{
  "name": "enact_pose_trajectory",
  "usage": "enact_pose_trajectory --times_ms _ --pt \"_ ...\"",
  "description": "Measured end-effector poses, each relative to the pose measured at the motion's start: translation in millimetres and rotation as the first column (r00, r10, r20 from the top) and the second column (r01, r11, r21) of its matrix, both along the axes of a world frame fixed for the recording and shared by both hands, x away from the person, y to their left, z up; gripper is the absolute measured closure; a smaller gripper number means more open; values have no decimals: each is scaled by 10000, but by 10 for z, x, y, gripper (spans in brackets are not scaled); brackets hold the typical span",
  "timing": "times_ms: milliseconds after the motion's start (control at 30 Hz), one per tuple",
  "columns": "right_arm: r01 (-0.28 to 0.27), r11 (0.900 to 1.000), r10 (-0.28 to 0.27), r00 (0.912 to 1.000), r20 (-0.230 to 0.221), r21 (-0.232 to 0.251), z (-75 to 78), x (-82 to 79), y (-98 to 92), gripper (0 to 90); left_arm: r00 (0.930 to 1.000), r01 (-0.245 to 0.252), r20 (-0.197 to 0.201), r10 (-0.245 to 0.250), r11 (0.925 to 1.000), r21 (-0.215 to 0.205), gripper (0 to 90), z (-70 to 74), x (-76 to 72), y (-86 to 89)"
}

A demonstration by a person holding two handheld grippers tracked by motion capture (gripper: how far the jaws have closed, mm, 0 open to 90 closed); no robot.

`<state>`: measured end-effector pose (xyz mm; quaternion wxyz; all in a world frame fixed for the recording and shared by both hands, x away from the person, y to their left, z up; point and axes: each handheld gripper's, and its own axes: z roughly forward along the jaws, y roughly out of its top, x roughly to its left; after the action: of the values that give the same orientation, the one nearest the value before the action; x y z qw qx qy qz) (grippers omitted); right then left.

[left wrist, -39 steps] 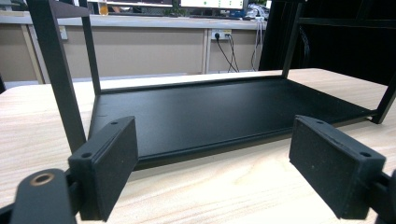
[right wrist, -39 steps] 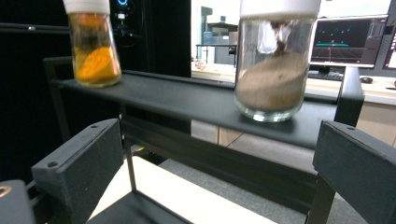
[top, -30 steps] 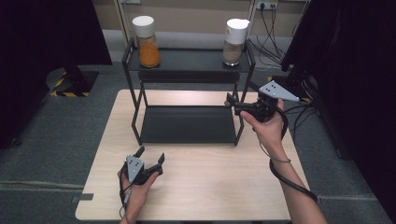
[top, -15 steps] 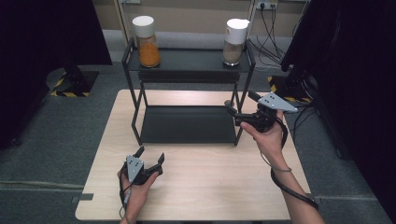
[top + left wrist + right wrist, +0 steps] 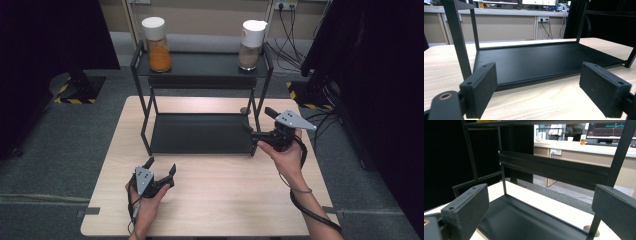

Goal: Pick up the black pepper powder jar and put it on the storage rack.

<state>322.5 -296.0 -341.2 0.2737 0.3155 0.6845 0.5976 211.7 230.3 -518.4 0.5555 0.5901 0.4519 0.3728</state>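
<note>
A black two-tier rack [image 5: 200, 132] stands at the back middle of the wooden table [image 5: 220, 200]. On its top shelf are an orange-filled jar [image 5: 157, 47] at the left and a brown-filled jar [image 5: 250, 47] at the right, both with white lids. My left gripper [image 5: 161, 165] rests open near the table's front, pointing at the rack's lower shelf [image 5: 544, 60]; nothing lies between its pads [image 5: 480, 87]. My right gripper [image 5: 257, 120] hovers open beside the rack's front right post [image 5: 619, 152], with nothing between its jaws, looking along the lower shelf [image 5: 524, 220].
A small round brown disc [image 5: 243, 110] lies on the table by the rack's right rear foot. Cables [image 5: 292, 30] run over the grey floor behind the table. Dark curtains stand at both sides.
My right gripper has come down and a little toward me, beside the rack's right end. The left gripper has stayed in place.
</note>
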Motion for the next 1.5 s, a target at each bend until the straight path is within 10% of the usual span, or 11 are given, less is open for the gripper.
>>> enact_pose_trajectory --times_ms 1500 --pt "-317 9957 150 9822 -1871 -865 -1113 -391 -83 34 10000 -58 71 58 10000 31 139 -10 -12 -11"
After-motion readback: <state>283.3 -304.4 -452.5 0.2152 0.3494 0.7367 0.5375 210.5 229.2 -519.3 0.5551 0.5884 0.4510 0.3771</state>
